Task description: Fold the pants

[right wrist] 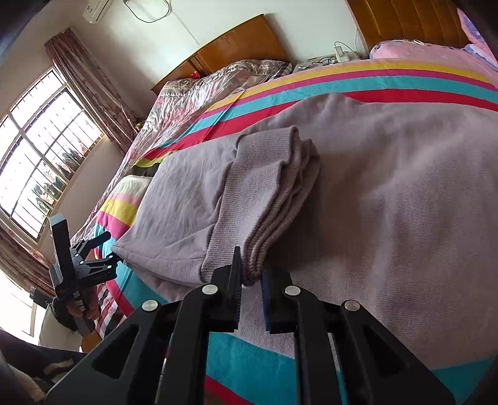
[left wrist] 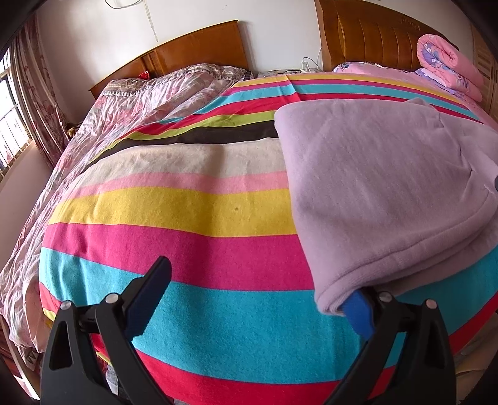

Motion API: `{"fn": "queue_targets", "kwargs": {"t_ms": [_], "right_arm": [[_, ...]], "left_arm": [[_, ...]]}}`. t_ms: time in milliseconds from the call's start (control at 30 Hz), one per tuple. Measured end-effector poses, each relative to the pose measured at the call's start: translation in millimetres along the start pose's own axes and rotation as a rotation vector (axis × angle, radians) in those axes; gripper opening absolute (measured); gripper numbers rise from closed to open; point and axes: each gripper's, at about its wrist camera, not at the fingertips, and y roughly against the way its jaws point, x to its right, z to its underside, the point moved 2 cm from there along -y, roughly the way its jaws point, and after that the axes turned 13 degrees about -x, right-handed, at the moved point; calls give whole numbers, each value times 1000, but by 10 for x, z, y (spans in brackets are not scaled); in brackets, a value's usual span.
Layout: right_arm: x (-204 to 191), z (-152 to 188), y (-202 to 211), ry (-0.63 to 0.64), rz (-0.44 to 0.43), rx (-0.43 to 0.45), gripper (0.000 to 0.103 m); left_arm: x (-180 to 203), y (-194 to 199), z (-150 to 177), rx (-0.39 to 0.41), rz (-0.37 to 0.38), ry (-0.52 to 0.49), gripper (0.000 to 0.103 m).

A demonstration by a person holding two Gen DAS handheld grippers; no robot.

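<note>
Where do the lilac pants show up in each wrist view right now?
Left wrist view: the lilac pants fill the right half, their near corner over the left gripper's blue pad.
Right wrist view: the pants fill the centre and right, ribbed cuffs pinched in the right gripper.
Shared landmark: the striped blanket beneath.

Bright daylight through a barred window (right wrist: pixel 40 162) with patterned curtains (right wrist: pixel 90 90). White walls (left wrist: pixel 124 34), wall-mounted air conditioner (right wrist: pixel 97 9). Two wooden headboards (left wrist: pixel 193 50), beds under a striped blanket (left wrist: pixel 186 249) and a floral quilt (left wrist: pixel 130 102).
</note>
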Motion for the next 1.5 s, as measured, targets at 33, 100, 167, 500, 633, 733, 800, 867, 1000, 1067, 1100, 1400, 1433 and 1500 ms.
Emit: {"fn": "queue_targets", "kwargs": {"t_ms": [33, 100, 167, 500, 633, 733, 800, 867, 1000, 1067, 1100, 1400, 1433, 1500], "right_arm": [[25, 20, -46, -9, -4, -10, 12], [52, 33, -39, -14, -20, 0, 12], [55, 22, 2, -2, -17, -1, 21], [-194, -384, 363, 265, 172, 92, 40], [-395, -796, 50, 365, 193, 56, 40], [-512, -939, -183, 427, 231, 20, 40], [-547, -957, -280, 459, 238, -8, 40], [-547, -926, -363, 508, 277, -20, 48], [-415, -884, -468, 511, 270, -31, 53], [-407, -898, -464, 506, 267, -35, 53], [-414, -899, -464, 504, 270, -34, 53], [-421, -763, -477, 506, 314, -35, 60], [-421, -768, -471, 503, 313, -36, 60], [-455, -777, -423, 490, 332, -33, 60]], "left_arm": [[-3, 1, 0, -1, 2, -2, 100], [10, 19, 5, -1, -2, -12, 100], [28, 85, 38, -3, -9, -43, 99], [-128, 970, -492, 157, -46, -56, 102], [407, 738, -1225, 172, 55, -69, 102], [838, 292, -1556, 101, 75, -93, 101], [1027, 55, -1643, 75, 61, -107, 101], [1106, -134, -1674, 48, 31, -100, 102], [1094, -470, -1616, -6, 41, -70, 102], [1068, -492, -1597, 9, 57, -57, 102], [1070, -494, -1601, 10, 56, -56, 102], [1036, -507, -1577, 16, 75, -41, 102], [1031, -511, -1576, 15, 78, -40, 102], [1033, -509, -1570, 16, 78, -38, 102]]}}
